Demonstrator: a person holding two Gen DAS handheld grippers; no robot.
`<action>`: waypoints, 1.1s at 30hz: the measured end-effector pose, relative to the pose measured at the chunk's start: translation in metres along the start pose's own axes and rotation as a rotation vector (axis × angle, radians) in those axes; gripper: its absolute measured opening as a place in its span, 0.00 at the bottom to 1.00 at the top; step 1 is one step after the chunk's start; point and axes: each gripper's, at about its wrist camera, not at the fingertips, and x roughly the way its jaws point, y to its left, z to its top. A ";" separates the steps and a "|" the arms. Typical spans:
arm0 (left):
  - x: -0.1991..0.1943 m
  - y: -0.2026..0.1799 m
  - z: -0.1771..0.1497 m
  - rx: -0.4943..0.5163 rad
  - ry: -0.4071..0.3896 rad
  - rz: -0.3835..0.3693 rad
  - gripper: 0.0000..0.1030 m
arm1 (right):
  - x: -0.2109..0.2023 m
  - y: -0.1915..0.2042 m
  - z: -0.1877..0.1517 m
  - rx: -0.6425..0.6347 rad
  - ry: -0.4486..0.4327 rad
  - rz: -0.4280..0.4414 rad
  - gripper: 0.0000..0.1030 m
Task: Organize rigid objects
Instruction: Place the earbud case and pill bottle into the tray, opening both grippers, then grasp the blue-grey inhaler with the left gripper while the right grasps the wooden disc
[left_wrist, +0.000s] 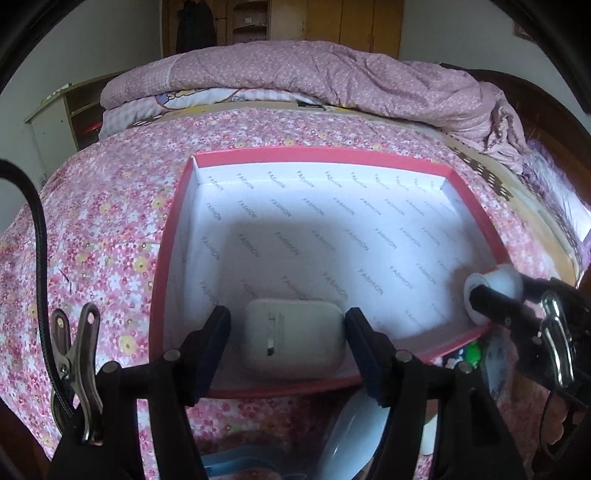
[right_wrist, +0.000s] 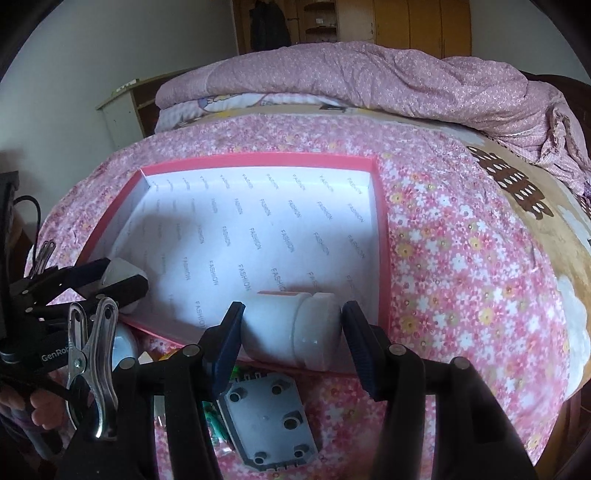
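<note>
A bed (left_wrist: 110, 229) with a pink flowered sheet carries everything, and a rumpled mauve quilt (left_wrist: 332, 74) lies heaped along its far side, beyond the box. The landmark is a shallow pink-edged box (left_wrist: 173, 236), open at the top and lined with white paper printed with grey lettering; it sits flat on the sheet, in the middle of both views. Just outside the box's near edge, on the sheet, lies a grey rectangular plate with round holes (right_wrist: 269, 417), and beside it some small items too hidden to name. Over the box's near right corner the right gripper (right_wrist: 291, 332) holds a white cylindrical jar (right_wrist: 291, 328) lying on its side; its fingers (right_wrist: 227, 332) stand about half open; the left pad is against the jar's end, and whether the right pad touches I cannot tell. The jar hangs over the near rim, partly over the lining. Over the box's near left part the left gripper (left_wrist: 288, 339) has a white rounded-rectangular case (left_wrist: 291, 336) between its fingers (left_wrist: 210, 336), which stand roughly half open with narrow gaps showing either side of the case, so the pads do not look pressed on it. The case is inside the box, close to its near wall; whether it rests on the lining I cannot tell.
</note>
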 end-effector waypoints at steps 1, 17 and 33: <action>-0.001 0.000 0.001 -0.005 0.005 0.003 0.66 | -0.002 0.001 0.001 -0.005 -0.014 -0.013 0.53; -0.070 0.007 -0.019 0.016 -0.078 -0.003 0.66 | -0.067 0.010 -0.016 -0.029 -0.102 0.018 0.60; -0.100 0.024 -0.095 -0.062 -0.047 -0.014 0.66 | -0.102 0.001 -0.101 -0.045 -0.001 0.044 0.60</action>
